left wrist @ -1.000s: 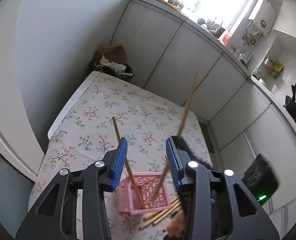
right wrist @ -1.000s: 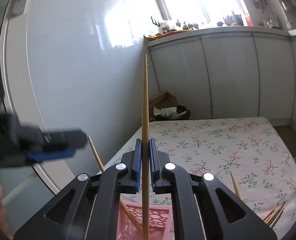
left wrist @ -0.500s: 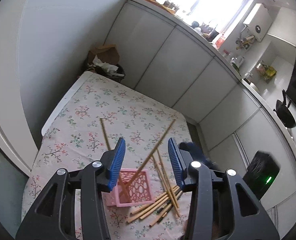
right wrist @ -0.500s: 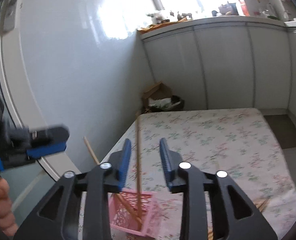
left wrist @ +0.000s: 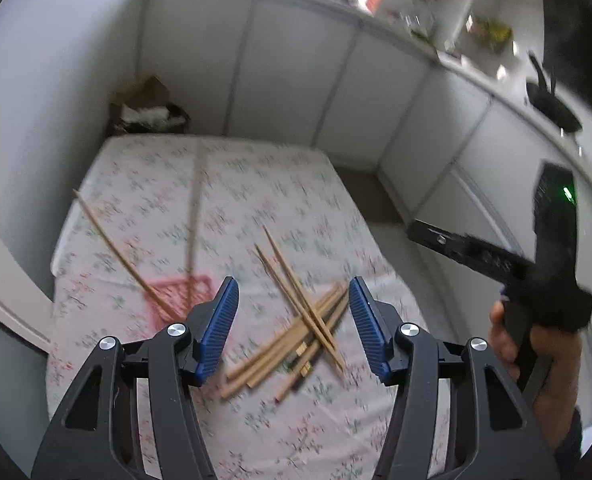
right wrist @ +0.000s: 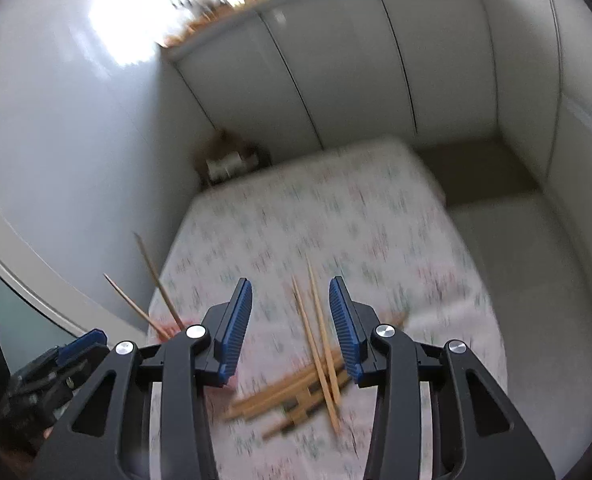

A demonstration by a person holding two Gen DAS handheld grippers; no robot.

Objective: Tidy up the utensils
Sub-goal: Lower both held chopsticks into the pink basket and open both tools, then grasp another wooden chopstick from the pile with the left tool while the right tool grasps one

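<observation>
So the loose chopsticks (left wrist: 292, 344) are lying in a messy pile on the floral tablecloth (left wrist: 256, 200), most with their long axes running from near-left to far-right, while two thinner ones cross over the top and point their tips away toward the far cabinets (left wrist: 296, 80). Two more chopsticks stand in the pink basket (left wrist: 180, 296) just left of the pile: one (left wrist: 116, 252) leans hard to the left, the other (left wrist: 194, 216) looks close to upright but it's blurry. The left gripper (left wrist: 294, 320) hangs above the pile with its blue pads spread wide, nothing in them. The right gripper (right wrist: 290, 322) is also gaping over the pile, empty too.
</observation>
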